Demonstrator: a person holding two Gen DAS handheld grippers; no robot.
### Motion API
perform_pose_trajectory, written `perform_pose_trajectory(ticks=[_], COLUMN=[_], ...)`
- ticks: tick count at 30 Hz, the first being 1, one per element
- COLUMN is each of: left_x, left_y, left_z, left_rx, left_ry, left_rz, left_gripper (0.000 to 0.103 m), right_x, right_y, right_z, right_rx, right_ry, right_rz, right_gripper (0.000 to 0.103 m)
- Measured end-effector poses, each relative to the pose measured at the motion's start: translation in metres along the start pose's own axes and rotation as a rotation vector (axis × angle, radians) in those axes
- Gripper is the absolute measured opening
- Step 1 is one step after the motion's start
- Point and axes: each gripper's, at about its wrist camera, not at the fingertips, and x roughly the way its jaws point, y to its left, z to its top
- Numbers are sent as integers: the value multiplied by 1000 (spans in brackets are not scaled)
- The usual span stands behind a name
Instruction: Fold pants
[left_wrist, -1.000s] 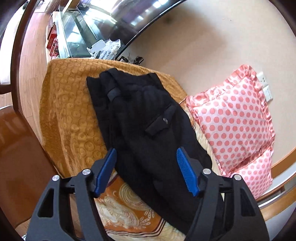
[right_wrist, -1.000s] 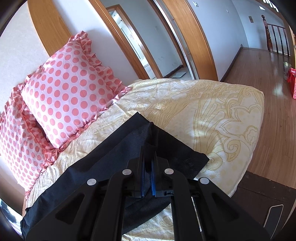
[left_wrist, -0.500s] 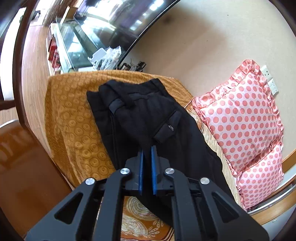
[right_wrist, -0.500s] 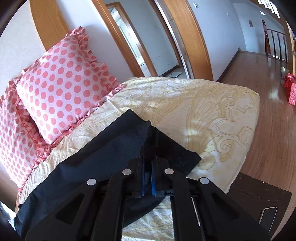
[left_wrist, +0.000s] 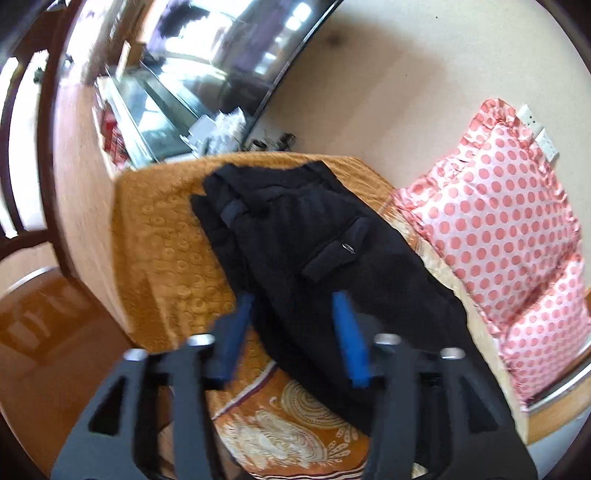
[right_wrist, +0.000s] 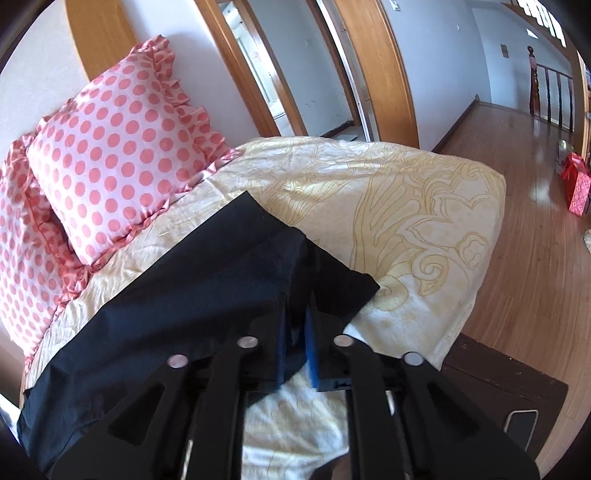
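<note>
Black pants (left_wrist: 317, 251) lie lengthwise on the bed, waistband at the far end on an orange blanket (left_wrist: 166, 236), a flap pocket facing up. My left gripper (left_wrist: 293, 325) is open, its blue pads either side of the pants' near part, holding nothing. In the right wrist view the leg end of the pants (right_wrist: 207, 295) lies on a cream patterned sheet (right_wrist: 406, 206). My right gripper (right_wrist: 295, 332) is nearly shut, with a fold of the leg hem between its pads and a small gap showing.
Pink polka-dot pillows (left_wrist: 509, 236) (right_wrist: 110, 158) lean against the wall and headboard. A glass cabinet (left_wrist: 147, 122) stands beyond the bed's far end. A dark wooden bench (right_wrist: 509, 406) and wood floor (right_wrist: 535, 221) lie past the bed's edge.
My left gripper shut half a second ago and has opened again, and its view has shifted. My right gripper's pads have parted slightly around the leg hem.
</note>
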Motion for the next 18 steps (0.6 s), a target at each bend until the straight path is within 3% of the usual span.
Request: perform_pose_trajectory(ticks=[1,2,5,8,10,12,14,18], left_x=[-8,-15,-32,-31,-19,-11,-5,-4], left_y=[-4,-9,-40,-80,-114,-134,-153,-169], left_z=[-2,-4,-20,-47,-76,-96,-117,-137], left_rx=[19,51,206,356,465,528,596,645], left_ry=[-43,-76,-125,-49,85,163,194,206], left_rz=[27,38,43,-72,-198,-275,-306,-350], left_gripper=[69,69,74,81,81,81,81,82], right_x=[-12,-19,-50,-70,-80,-85,-83,-73], right_y=[7,13,54,109,152,190,219,255], right_z=[-1,-3,-19,-50,-79,-108,-128,-154], right_rx=[-49,-90,-338,-571,-730,-871,-963,-1091], right_ry=[-40,-71,-174,-133,-88,-63,-19,63], right_rz=[-46,-69,-37,247,434,576,660,750], right_gripper=[53,62,62,54,50,40,31,31])
